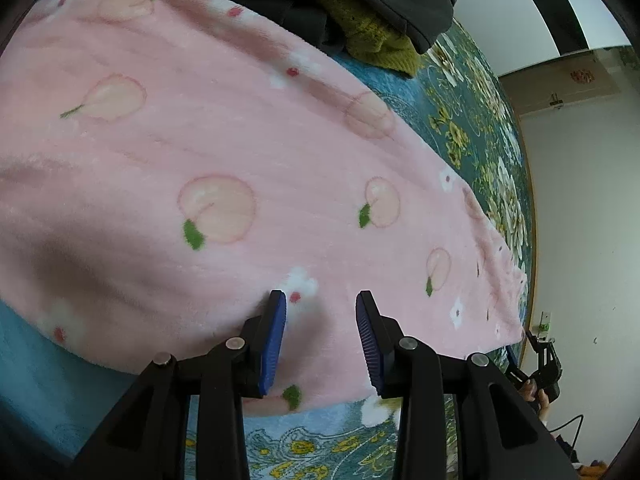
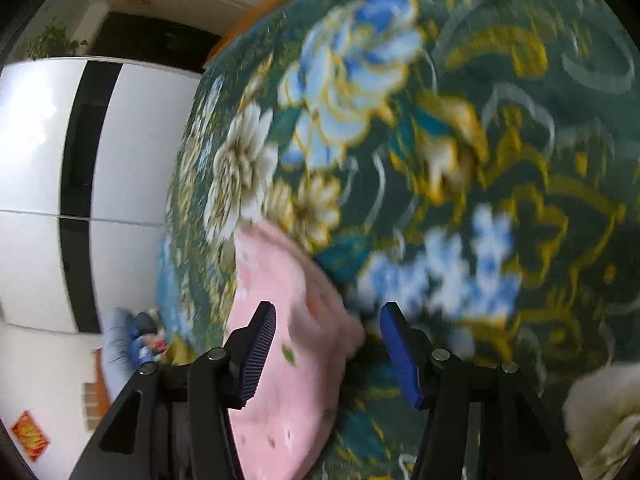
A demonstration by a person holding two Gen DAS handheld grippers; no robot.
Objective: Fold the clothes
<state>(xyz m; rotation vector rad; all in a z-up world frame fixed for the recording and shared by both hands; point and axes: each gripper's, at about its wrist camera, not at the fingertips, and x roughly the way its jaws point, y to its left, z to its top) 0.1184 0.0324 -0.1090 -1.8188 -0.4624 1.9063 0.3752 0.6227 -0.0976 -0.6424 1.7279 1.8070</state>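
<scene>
- On the left side, the left gripper stands with its ribbed blue pads wide apart and nothing between them, poised over the near edge of the pink plush fleece garment printed with peaches and white flowers.
- Across the centre, the garment lies spread flat and long on the teal floral bedspread; a pile of dark and olive-green knit clothes sits at its far side.
- At the right end, the right gripper is likewise wide and empty, with the rumpled end of the garment partly between its fingers; this view is motion-blurred.
- Recommended procedure: close each gripper on the edge at matching points, taking in the full pile thickness, then lift both ends together so the fold line stays straight.
- Material note: the fleece is thick, soft and likely slippery; a shallow pinch may let go.
- A cream fluffy item lies at far right.
</scene>
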